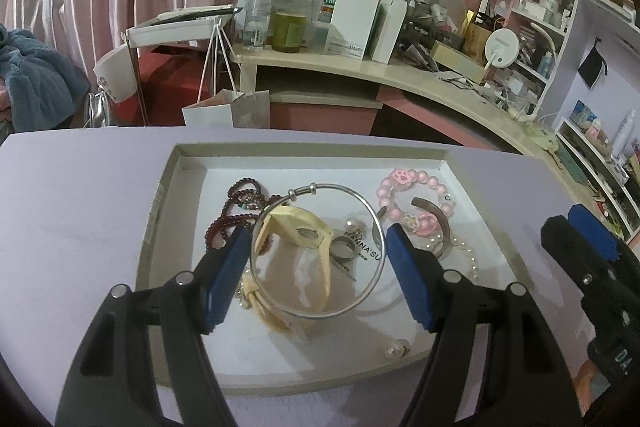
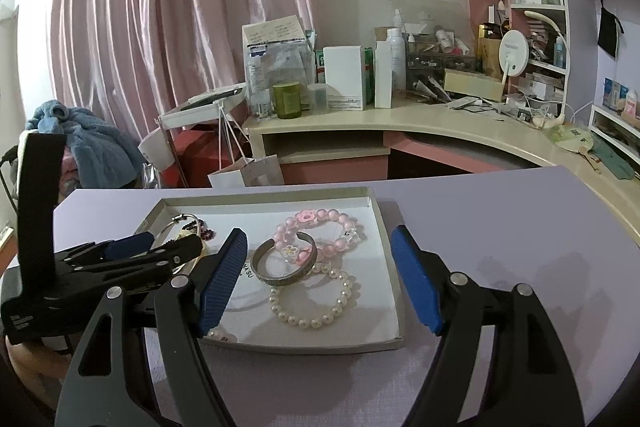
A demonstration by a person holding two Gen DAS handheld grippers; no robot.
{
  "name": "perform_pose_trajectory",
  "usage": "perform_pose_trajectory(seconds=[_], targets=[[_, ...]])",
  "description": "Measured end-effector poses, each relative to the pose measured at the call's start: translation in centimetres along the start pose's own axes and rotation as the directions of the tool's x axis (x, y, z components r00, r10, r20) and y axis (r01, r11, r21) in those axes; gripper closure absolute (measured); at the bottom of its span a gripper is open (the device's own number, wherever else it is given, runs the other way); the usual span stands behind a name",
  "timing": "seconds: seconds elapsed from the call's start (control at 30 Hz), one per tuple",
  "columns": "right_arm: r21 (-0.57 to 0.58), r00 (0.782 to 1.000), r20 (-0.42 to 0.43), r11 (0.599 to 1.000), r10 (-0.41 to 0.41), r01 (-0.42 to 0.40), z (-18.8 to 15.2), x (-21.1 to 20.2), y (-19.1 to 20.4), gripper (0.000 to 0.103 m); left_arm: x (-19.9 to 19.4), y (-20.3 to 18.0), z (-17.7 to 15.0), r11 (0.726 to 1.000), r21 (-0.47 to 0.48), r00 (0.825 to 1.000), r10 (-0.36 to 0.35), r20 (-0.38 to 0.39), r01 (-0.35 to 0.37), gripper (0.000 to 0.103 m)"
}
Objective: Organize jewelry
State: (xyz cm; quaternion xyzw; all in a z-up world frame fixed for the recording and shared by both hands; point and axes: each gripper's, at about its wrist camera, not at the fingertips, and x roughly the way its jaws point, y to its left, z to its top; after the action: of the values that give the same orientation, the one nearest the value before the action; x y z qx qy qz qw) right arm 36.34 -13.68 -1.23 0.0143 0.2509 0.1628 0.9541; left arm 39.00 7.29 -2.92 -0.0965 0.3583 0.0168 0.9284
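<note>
Left wrist view: my left claw [image 1: 316, 273] hangs wide apart over the silver bangle [image 1: 318, 251], holding nothing. My right claw [image 2: 320, 277], at three o'clock, gapes too. All jewelry lies jumbled in the tray [image 1: 156, 227]; sorting seems barely begun.

The tray [image 1: 168, 211] looks like matt grey cardboard. The bangle [image 1: 320, 313] is polished, shiny metal. The pearl bracelet [image 2: 312, 323] is glossy and smooth. The bench [image 1: 72, 211] has matt lilac surface. The curtain [image 2: 160, 7] is shiny satin cloth.

Room: pink satin curtains [image 2: 160, 27]; curved cream desk [image 2: 420, 115], cluttered; white shelving [image 2: 538, 7]; lavender bench [image 2: 500, 219]; blue blanket [image 2: 88, 139].
</note>
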Motion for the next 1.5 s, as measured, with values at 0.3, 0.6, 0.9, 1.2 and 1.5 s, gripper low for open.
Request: perform_pose_trajectory(seconds=[0.3, 0.6, 0.9, 1.2, 1.5], targets=[[0.002, 1.000, -0.003, 1.000, 0.000, 0.000, 0.0, 0.0, 0.0, 0.027, 0.7, -0.4, 0.1, 1.000, 0.001, 1.000, -0.020, -0.010, 0.020, 0.032], [0.000, 0.999, 0.032, 1.000, 0.005, -0.005, 0.1, -0.7, 0.3, 0.014, -4.3, 2.7, 0.0, 0.996, -0.079, 0.997, -0.023, 0.077, 0.029, 0.005], [0.008, 0.996, 0.074, 0.998, 0.057, -0.057, 1.0, -3.1, 1.3, 0.001, -12.4, 5.2, -2.2, 0.996, -0.090, 0.982, 0.012, 0.190, 0.006, 0.002], [-0.014, 0.997, 0.014, 0.997, 0.070, -0.070, -1.0, -4.8, 2.3, 0.001, -16.3, 4.2, -5.1, 0.999, -0.050, 0.962, 0.021, 0.274, -0.007, 0.002], [-0.028, 0.997, -0.002, 0.997, 0.077, -0.077, -2.6, -6.4, 3.6, 0.001, -16.6, 3.2, -7.3, 1.000, -0.026, 0.966, 0.008, 0.259, -0.001, 0.002]])
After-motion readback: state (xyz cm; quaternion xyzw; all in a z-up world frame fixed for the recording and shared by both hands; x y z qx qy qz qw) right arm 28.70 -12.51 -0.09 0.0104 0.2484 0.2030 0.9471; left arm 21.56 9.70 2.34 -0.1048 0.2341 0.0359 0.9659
